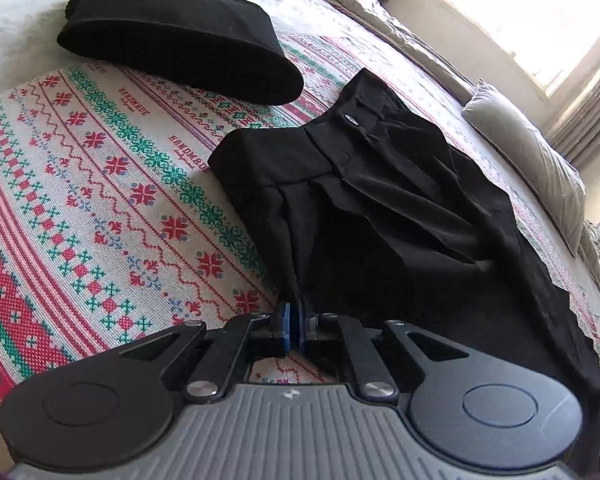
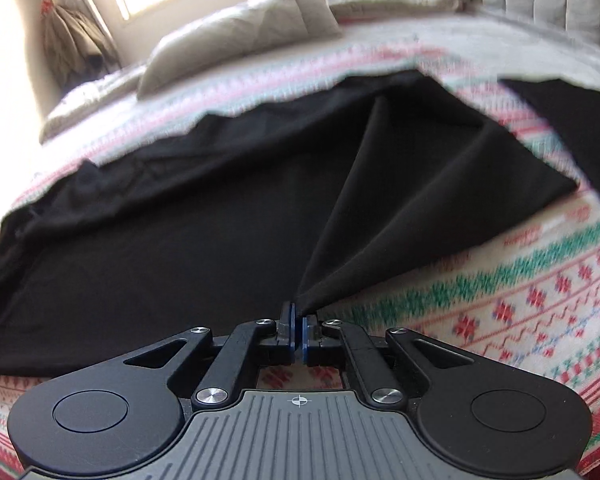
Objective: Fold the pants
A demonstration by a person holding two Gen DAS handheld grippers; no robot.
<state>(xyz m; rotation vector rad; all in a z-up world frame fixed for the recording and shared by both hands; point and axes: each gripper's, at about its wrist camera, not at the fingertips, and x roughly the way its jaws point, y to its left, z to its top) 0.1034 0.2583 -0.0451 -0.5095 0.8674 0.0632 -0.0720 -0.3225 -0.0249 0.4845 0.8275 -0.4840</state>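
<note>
Black pants (image 1: 380, 200) lie spread on a patterned bedspread (image 1: 100, 200), waistband and button toward the far side. My left gripper (image 1: 297, 322) is shut on a pinched edge of the pants near the waist side and pulls the cloth into a taut ridge. In the right wrist view the pants (image 2: 160, 240) spread across the bed. My right gripper (image 2: 299, 330) is shut on a corner of the cloth, which rises from it as a taut fold. The view is blurred.
A second black garment (image 1: 180, 36), folded, lies at the far left of the bed; it also shows at the right edge of the right wrist view (image 2: 572, 128). Grey pillows (image 1: 532, 160) (image 2: 236, 32) lie along the far side, under a bright window (image 1: 520, 8).
</note>
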